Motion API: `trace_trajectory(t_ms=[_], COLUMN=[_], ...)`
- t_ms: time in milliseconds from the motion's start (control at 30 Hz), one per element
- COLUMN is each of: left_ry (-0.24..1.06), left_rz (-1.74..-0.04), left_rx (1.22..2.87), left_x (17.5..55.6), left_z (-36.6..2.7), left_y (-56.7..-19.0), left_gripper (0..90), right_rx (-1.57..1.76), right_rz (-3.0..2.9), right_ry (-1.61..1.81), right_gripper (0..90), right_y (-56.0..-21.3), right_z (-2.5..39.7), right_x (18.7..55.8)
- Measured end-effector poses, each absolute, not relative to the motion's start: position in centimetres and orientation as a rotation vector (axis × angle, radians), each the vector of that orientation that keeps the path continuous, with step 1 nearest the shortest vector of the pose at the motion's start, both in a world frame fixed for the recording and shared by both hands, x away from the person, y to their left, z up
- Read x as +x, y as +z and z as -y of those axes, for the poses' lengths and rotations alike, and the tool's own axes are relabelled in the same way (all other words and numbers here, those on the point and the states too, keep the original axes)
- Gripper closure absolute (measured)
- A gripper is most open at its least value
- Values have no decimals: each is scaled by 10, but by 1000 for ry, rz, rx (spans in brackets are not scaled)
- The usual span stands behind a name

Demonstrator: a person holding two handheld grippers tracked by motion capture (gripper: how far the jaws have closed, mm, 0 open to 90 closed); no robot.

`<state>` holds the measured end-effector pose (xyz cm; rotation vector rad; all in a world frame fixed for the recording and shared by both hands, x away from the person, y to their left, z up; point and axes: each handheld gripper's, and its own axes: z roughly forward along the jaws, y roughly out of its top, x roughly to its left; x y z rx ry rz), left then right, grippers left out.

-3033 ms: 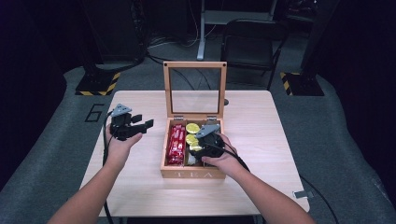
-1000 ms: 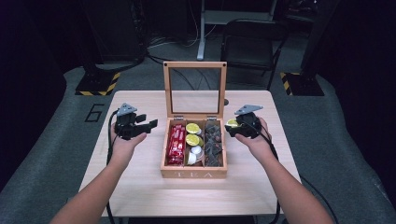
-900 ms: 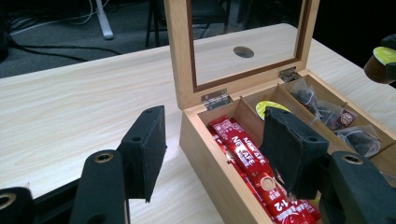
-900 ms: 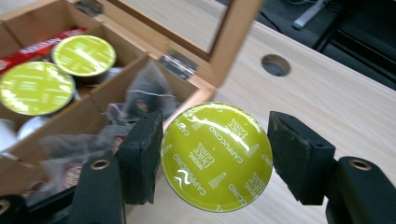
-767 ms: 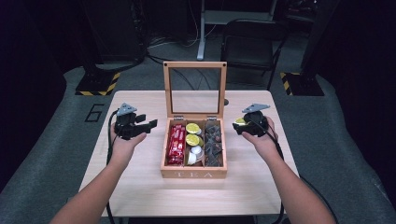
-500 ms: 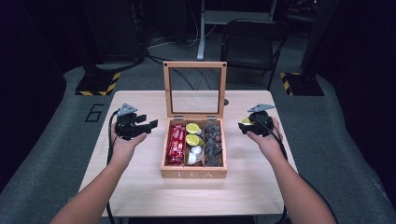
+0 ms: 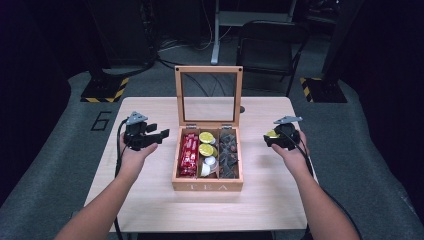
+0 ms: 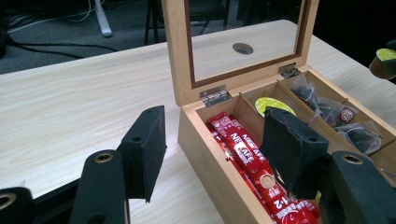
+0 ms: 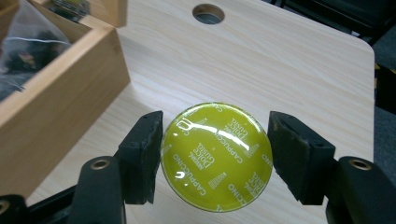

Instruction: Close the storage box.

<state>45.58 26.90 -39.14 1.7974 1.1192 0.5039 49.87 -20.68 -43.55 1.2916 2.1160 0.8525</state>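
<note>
On the bench [image 7: 150,200], the tea box [image 7: 207,185] stands open between your hands. Your left hand-held gripper [image 7: 161,135] hovers spread and empty beside it; your right hand-held gripper [image 7: 268,140] clamps a green capsule [image 9: 216,156] above the bench, right of the box.

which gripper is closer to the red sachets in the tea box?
Left. The left gripper hovers just beside the box's left wall by the red sachets; the right gripper is off past the box's right side.
</note>
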Motion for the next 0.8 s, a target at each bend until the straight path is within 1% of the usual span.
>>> trace_trajectory(t_ms=[267,800], left_ry=[498,487], left_rz=[-1119,-1124], left_rx=[1808,1817], left_x=[456,457], left_z=[-268,-266], left_y=[-393,-398], left_gripper=[403,403], right_rx=[1348,1424], right_rz=[-2091,-2079], right_ry=[822,795], right_gripper=[366,366], right_y=[-448,-476], right_z=[221,228], right_x=[497,495])
